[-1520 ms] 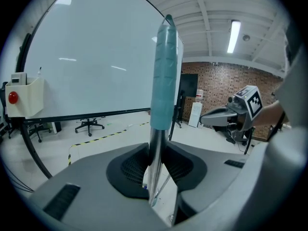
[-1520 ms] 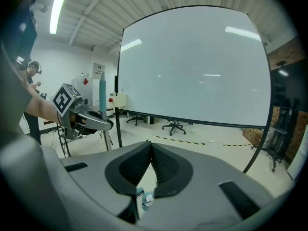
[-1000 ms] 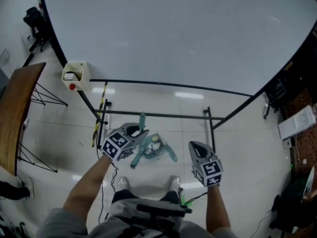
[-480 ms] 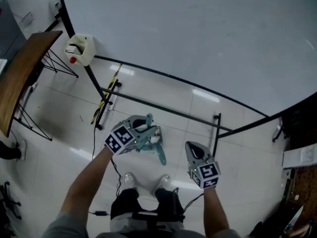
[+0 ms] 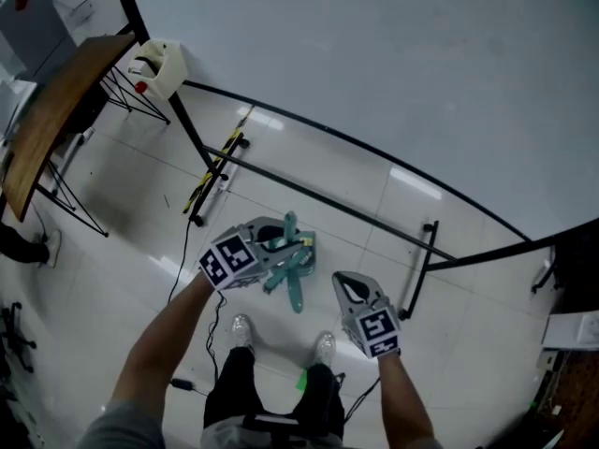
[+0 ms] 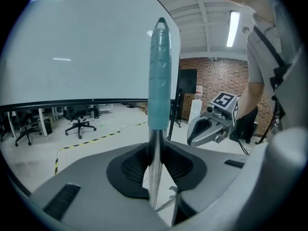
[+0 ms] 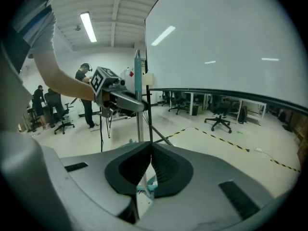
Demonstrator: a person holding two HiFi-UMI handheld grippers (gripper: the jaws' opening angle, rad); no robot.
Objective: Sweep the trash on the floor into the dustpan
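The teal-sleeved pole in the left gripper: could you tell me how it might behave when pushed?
Probably stiff: the pole runs straight, bare metal below a teal sleeve. Likely light, since the left gripper alone holds it. The smooth metal between the pads may twist or slip when pushed sideways.

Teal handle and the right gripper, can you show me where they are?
teal handle (image 6: 159, 71): left gripper view, on its teal grip part.
right gripper (image 7: 150, 147): right gripper view, where its shut fingertips meet.

left gripper (image 5: 273, 243) angled down, fingers (image 6: 129, 170) clamped on teal handle (image 6: 159, 76), right gripper (image 5: 348, 286) alongside, fingers (image 7: 168, 170) together
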